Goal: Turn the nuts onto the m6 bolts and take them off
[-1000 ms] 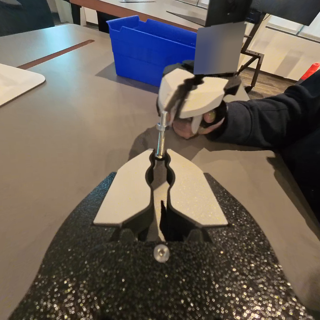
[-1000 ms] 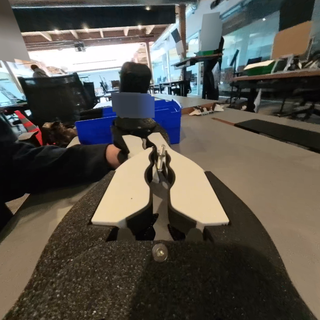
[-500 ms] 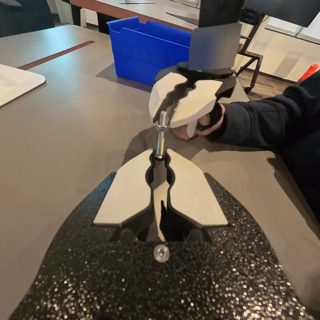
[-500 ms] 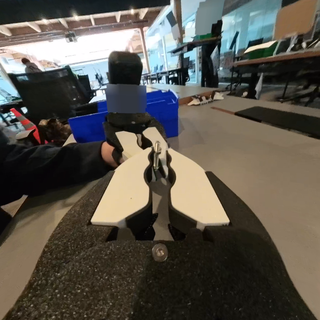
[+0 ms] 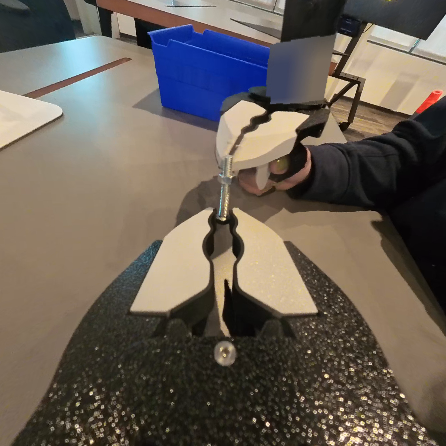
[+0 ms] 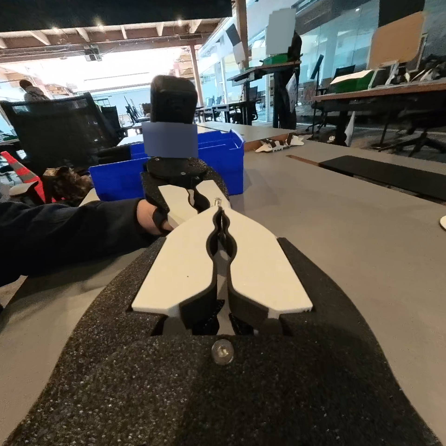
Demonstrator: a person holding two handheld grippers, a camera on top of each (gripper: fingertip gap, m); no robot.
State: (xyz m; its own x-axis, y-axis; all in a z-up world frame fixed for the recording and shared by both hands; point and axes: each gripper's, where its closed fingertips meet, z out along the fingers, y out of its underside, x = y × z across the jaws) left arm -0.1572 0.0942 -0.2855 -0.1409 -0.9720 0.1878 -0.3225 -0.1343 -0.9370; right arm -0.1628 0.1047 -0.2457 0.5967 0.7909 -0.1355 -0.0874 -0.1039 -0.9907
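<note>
nowhere legible writing: bolt (image 5: pixel 223 193) with nut (image 5: pixel 225 179) between both grippers' jaws

White claws (image 5: pixel 223 214), black speckled mounts, dark sleeves (image 5: pixel 376 176)

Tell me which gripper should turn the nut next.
Right. The left gripper is shut on the bolt at its base, holding it upright. The right gripper is at the bolt's top end, just above the nut, so it looks better placed to turn it.
</note>
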